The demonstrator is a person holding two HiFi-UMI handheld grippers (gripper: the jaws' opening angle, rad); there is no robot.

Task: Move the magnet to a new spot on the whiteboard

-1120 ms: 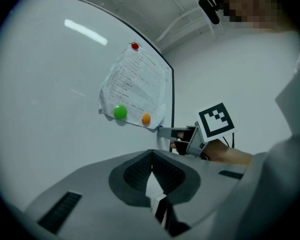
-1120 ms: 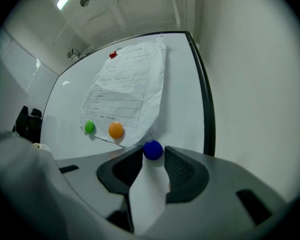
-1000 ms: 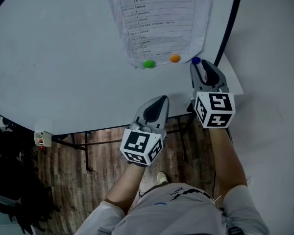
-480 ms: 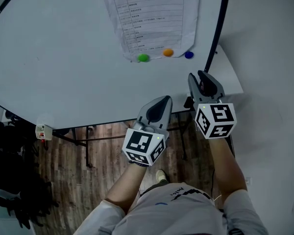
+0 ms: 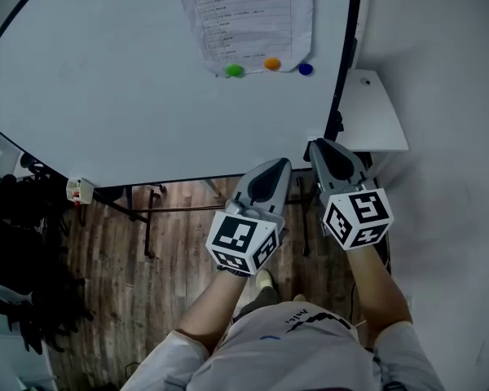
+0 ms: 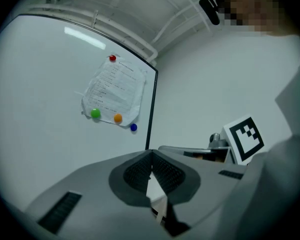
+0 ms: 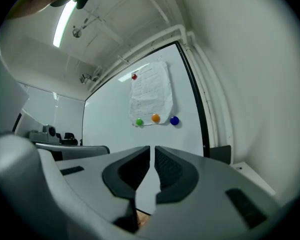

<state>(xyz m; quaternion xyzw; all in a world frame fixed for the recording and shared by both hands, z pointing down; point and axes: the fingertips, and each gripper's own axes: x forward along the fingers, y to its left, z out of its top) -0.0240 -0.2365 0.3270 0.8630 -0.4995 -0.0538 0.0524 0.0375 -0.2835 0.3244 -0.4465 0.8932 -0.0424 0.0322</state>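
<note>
The blue magnet [image 5: 306, 68] sits on the whiteboard [image 5: 130, 80] just off the lower right corner of the paper sheet [image 5: 244, 15], touching nothing but the board. On the sheet's bottom edge an orange magnet [image 5: 272, 63] lies just left of the blue one, and a green magnet [image 5: 234, 70] holds the lower left corner. A red magnet [image 7: 134, 76] pins the top of the sheet. The board's black frame [image 5: 346, 47] runs down just right of the sheet.

Both grippers hang well below the sheet, past the board's lower edge, and neither touches the board or any magnet. The right gripper [image 5: 319, 145] is below the sheet's right side, close to the frame. Its forearm is stretched forward from the person's body and its jaws point up toward the magnets. Those jaws are closing, with only a thin slit left between the ribbed pads and nothing in it. The left gripper [image 5: 281, 163] is held just beside the right one, below the middle of the sheet, with its forearm angled inward. Its jaws meet at the tips and hold nothing. Each marker cube faces the person. A wooden floor [image 5: 171, 243] shows beneath both grippers.
</note>
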